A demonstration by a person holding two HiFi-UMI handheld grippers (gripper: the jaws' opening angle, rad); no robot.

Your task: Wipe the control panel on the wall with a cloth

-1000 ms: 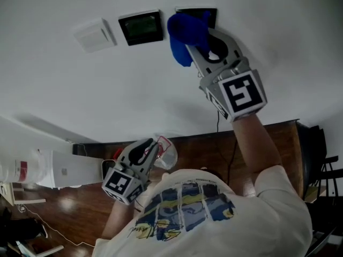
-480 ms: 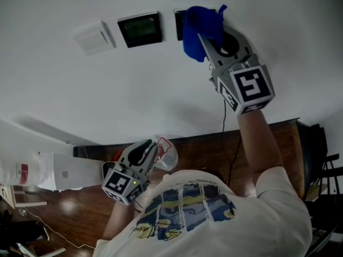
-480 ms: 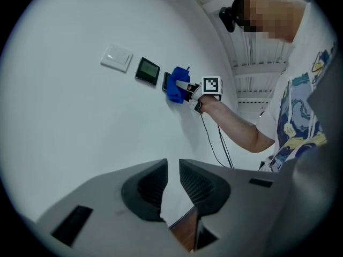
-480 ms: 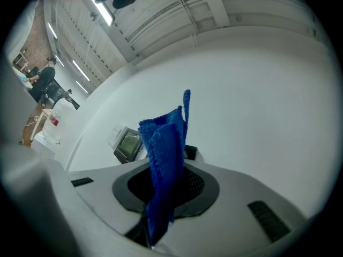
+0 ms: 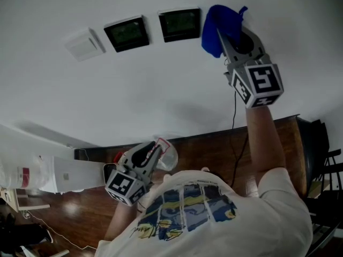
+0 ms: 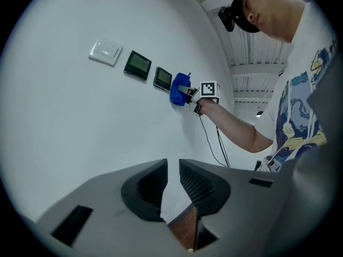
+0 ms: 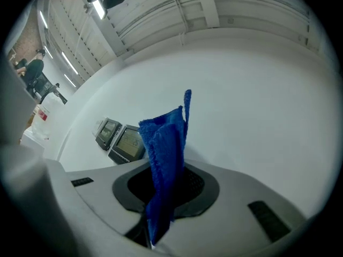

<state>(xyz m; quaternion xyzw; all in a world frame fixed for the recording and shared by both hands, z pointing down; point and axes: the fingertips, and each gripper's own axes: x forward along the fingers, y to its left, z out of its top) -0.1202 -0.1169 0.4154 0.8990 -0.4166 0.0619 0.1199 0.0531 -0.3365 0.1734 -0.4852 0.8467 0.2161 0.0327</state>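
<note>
Two dark control panels (image 5: 126, 33) (image 5: 180, 24) hang side by side on the white wall (image 5: 161, 90). My right gripper (image 5: 228, 33) is raised against the wall just right of them, shut on a blue cloth (image 5: 221, 25) that bunches out past its tips. In the right gripper view the cloth (image 7: 166, 143) stands up between the jaws, with the panels (image 7: 128, 142) to its left. My left gripper (image 5: 155, 151) hangs low by the person's chest; its jaws are almost together with nothing between them. The left gripper view shows the cloth (image 6: 179, 89) beside the nearer panel (image 6: 162, 78).
A white switch plate (image 5: 84, 44) sits left of the panels. A black cable (image 5: 233, 122) hangs down the wall below my right gripper. Low on the wall runs a dark wooden ledge (image 5: 214, 143). A white container (image 5: 32, 173) stands at the left, a dark chair (image 5: 321, 159) at the right.
My right gripper has slid to the right along the wall with the cloth, off the right-hand panel, which now shows uncovered. The left gripper has barely moved.
</note>
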